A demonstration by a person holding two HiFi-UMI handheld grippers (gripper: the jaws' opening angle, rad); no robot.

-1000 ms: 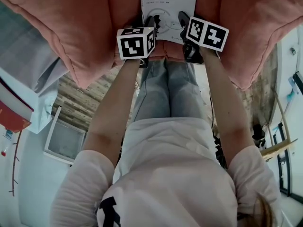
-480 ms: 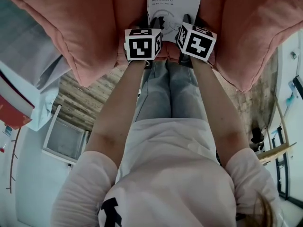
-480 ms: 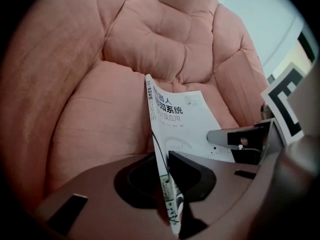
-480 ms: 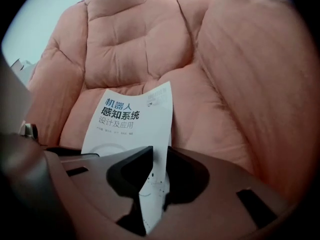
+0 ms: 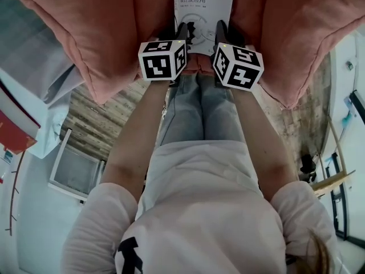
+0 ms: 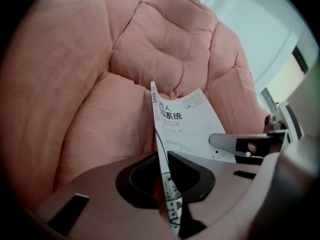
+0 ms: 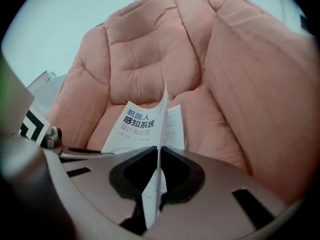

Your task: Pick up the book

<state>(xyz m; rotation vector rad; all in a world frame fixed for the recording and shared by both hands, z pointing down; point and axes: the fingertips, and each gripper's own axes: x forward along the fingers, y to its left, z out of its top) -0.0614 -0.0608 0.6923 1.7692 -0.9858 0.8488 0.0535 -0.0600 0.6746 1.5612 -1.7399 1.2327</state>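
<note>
A white book [image 5: 203, 4] with dark printed characters lies on the seat of a pink padded armchair [image 5: 97, 33]. My left gripper [image 5: 183, 33] grips the left part of its near edge, my right gripper [image 5: 221, 31] the right part. In the left gripper view the book [image 6: 192, 121] stands on edge between the jaws of the left gripper [image 6: 164, 166], which have just been closing and pinch it. In the right gripper view the right gripper [image 7: 158, 156] has just been closing too and is shut on the book [image 7: 135, 126], whose pages fan slightly.
The armchair's thick arms [image 5: 308, 33] flank the book on both sides. The person's legs [image 5: 199, 107] stand against the seat front. A red and white stack of books [image 5: 14, 127] lies at the left, with a white frame [image 5: 74, 173] on the wooden floor [image 5: 94, 124].
Both marker cubes have come up toward the camera. The right gripper has shifted inward from the book's right corner and rolled. The book's near edge has lifted with the jaws.
</note>
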